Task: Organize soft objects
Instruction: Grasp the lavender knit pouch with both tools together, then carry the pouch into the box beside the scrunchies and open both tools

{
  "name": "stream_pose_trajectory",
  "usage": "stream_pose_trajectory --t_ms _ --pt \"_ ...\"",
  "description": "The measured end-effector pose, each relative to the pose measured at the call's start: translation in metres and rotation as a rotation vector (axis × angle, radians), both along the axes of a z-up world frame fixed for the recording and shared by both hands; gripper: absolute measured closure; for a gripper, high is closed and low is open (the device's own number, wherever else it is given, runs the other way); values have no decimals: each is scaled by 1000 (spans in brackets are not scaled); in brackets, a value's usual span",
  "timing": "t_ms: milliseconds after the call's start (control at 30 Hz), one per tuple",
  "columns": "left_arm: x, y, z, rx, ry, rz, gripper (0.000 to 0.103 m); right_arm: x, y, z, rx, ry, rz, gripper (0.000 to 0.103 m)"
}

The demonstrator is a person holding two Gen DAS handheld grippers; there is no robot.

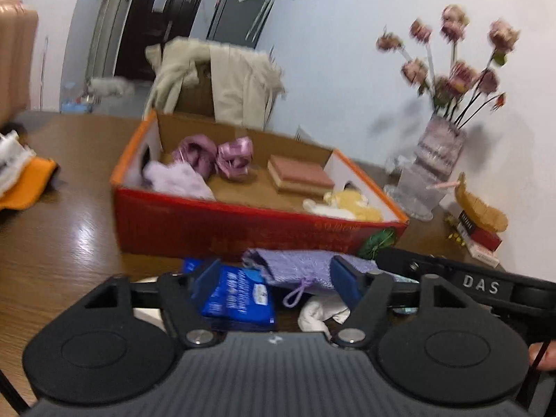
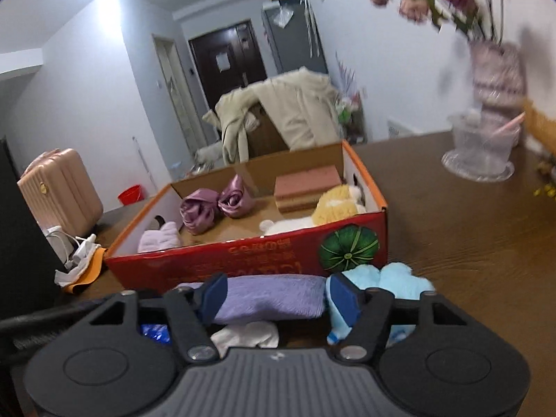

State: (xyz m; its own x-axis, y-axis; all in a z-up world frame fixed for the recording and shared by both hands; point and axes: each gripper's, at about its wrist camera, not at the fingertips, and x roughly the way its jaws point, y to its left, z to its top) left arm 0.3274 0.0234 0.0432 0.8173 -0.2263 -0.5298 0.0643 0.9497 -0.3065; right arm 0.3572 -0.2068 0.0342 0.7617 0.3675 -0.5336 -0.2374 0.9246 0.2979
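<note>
A red cardboard box [image 1: 215, 226] stands on the brown table; it also shows in the right wrist view [image 2: 243, 260]. Inside lie two purple satin flowers [image 1: 215, 154], a pale lilac plush [image 1: 177, 179], a pink-brown sponge block [image 1: 300, 175] and a yellow-white plush [image 1: 347, 205]. In front of the box lie a purple knit pouch [image 1: 295, 266], a blue packet [image 1: 239, 295] and a white sock [image 1: 321, 314]. My left gripper [image 1: 274, 283] is open above the packet and pouch. My right gripper [image 2: 276, 293] is open around the purple pouch [image 2: 271, 299], next to a light blue plush [image 2: 389, 281].
A vase of pink flowers [image 1: 441, 146] and a glass dish [image 1: 415, 191] stand at the right by the wall. A straw brush on small boxes [image 1: 481, 215] lies beyond. An orange cloth with white items [image 1: 27, 184] lies at the left. A chair with a cream coat [image 1: 222, 83] stands behind the table.
</note>
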Motion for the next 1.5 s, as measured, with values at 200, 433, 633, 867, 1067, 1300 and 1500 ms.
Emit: stream_pose_trajectory --t_ms 200,433,633,867,1067,1300,1500 --pt "21 -13 -18 -20 49 -33 86 23 -6 -30 56 92 31 59" --pt "5 -25 -4 20 -9 -72 99 13 -10 -26 72 57 67 97" --pt "-37 -28 42 2 -168 -115 99 -30 -20 18 67 -101 79 97" --pt "-37 -16 66 -25 -189 -123 99 -32 -17 46 70 -150 122 97" --pt "46 29 93 -82 -148 -96 99 53 16 77 25 -149 202 97" --pt "150 44 45 14 7 -44 96 166 84 29 -140 12 233 97" --pt "158 51 23 83 51 -68 65 187 101 -10 -182 108 256 82"
